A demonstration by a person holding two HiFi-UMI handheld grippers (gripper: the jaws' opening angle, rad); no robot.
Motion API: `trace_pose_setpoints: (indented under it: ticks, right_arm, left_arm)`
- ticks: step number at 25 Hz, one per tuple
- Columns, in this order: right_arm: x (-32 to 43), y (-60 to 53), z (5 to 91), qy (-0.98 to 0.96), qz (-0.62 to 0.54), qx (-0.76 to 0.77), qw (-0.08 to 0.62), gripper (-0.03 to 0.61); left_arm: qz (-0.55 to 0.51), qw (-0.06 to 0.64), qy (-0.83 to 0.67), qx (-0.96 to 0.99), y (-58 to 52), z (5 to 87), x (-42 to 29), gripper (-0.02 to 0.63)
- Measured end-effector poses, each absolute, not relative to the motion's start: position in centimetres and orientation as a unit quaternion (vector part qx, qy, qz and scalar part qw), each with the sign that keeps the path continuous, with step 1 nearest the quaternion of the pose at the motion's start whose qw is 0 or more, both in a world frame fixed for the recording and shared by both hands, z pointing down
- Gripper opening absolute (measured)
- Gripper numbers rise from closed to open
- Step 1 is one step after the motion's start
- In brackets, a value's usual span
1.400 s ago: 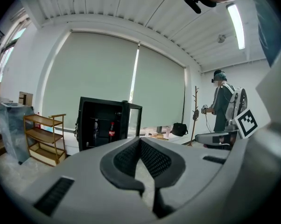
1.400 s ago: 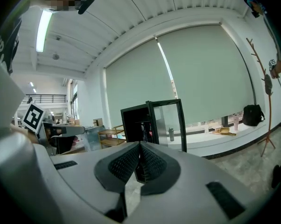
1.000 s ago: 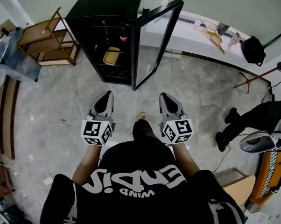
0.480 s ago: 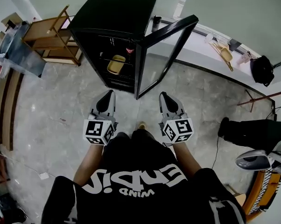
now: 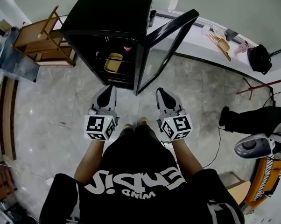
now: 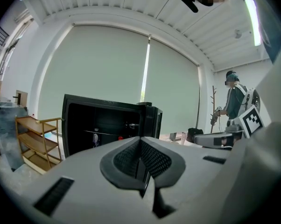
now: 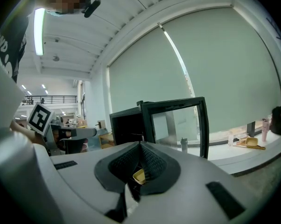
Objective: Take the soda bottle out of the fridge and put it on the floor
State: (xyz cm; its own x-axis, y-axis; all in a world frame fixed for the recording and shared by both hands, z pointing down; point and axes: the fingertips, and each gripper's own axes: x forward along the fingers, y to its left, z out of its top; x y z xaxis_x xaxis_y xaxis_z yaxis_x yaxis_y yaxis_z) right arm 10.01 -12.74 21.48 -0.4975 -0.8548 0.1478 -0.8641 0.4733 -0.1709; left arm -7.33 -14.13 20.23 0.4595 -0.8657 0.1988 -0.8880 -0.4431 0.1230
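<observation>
The black fridge [image 5: 110, 17] stands at the top of the head view with its glass door [image 5: 166, 50] swung open to the right. Inside, the soda bottle [image 5: 128, 47] shows only as a dark shape with red at its top, on an upper shelf. A yellow dish [image 5: 113, 62] lies on a lower shelf. My left gripper [image 5: 108, 88] and right gripper [image 5: 160, 92] are both shut and empty. They point at the fridge from a short way in front of it. In the left gripper view the fridge [image 6: 108, 125] lies straight ahead past the closed left gripper [image 6: 140, 139].
A wooden shelf rack [image 5: 40, 41] stands left of the fridge. A white ledge [image 5: 201, 43] with yellow scoops and a black bag [image 5: 259, 59] runs behind the door. Another person [image 5: 252, 120] stands at the right, with a cable [image 5: 217, 146] on the grey floor.
The person has stepped closer to the fridge, which now sits nearer both grippers. The grippers stayed shut and side by side.
</observation>
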Motion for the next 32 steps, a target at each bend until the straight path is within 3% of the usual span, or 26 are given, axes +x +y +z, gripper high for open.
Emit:
trace_pose_setpoints:
  ticks: [16,29,30,32]
  right_arm:
    - [9.0,-12.9,22.0,-0.849,0.113,0.516,0.012,0.023]
    - [8.7,-13.6,30.2,-0.858,0.099,0.503,0.007,0.024]
    - [8.7,-13.5,30.4,-0.858,0.101,0.503,0.005,0.023]
    - [8.6,-13.3,30.7,-0.860,0.102,0.500,0.004,0.024]
  left_arm:
    - [0.042,0.108,-0.516,0.849,-15.6,21.8,-8.7,0.007]
    - [0.011,0.097,-0.537,0.838,-18.1,30.1,-7.3,0.009]
    - [0.012,0.095,-0.540,0.836,-18.0,30.4,-7.4,0.014]
    - [0.014,0.089,-0.543,0.835,-18.0,30.7,-7.4,0.103]
